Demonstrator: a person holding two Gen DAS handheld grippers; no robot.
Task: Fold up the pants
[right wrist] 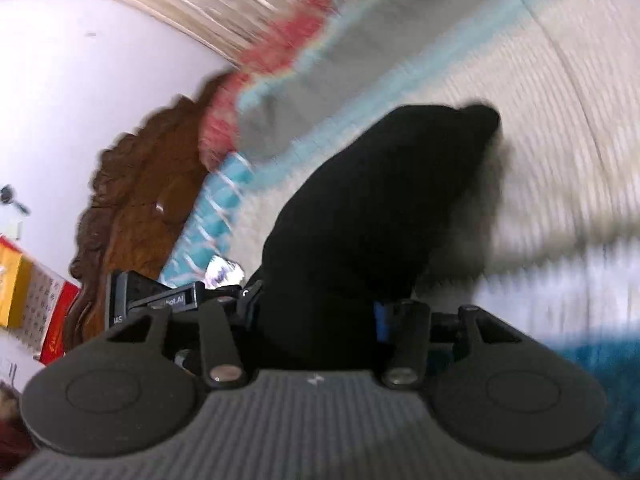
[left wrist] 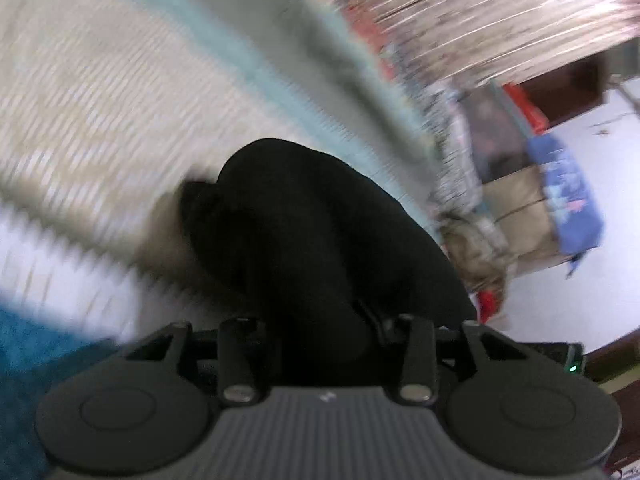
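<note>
While both views blur with motion, the black pants [left wrist: 320, 232] hang bunched above the bed [left wrist: 100, 92], pinched in the closed left gripper [left wrist: 320, 332] and closed right gripper [right wrist: 320, 320]; uneven pulling could slip fabric free or skew the fold.

The left gripper [left wrist: 320, 320] was clamped on a bunch of black cloth that hid its fingertips. The right gripper [right wrist: 320, 316] was likewise closed on black cloth, fingertips buried. Both views were smeared with motion blur.
</note>
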